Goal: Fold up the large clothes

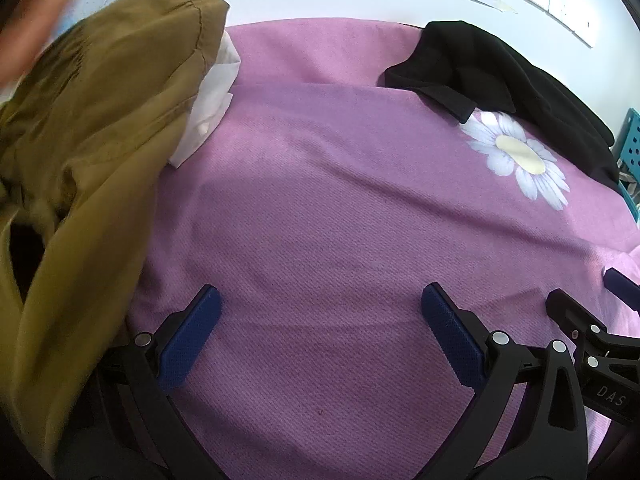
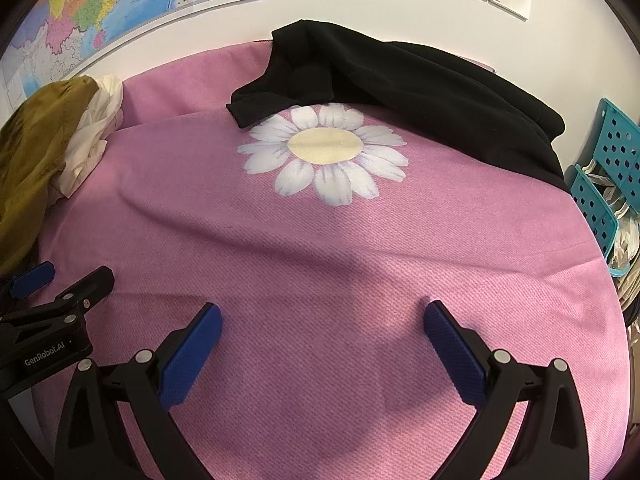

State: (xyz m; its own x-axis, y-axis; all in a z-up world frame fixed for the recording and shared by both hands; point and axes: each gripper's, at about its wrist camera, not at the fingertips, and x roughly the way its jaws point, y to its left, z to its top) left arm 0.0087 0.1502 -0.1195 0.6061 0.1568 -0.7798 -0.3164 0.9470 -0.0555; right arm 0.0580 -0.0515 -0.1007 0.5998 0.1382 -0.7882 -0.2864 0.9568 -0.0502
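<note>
Pink daisy-print bed (image 2: 320, 280) under black garment (image 2: 420, 88), olive garment (image 2: 32, 152).

Centre of pink sheet (image 2: 320, 280) bare; olive garment (image 1: 80, 140) heaped at left edge, black garment (image 2: 420, 92) far right

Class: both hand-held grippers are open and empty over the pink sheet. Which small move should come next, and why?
Probably carry the left hand-held gripper left to the olive garment: it lies bunched beside it, nearer than the black garment, and nothing is gripped yet.
</note>
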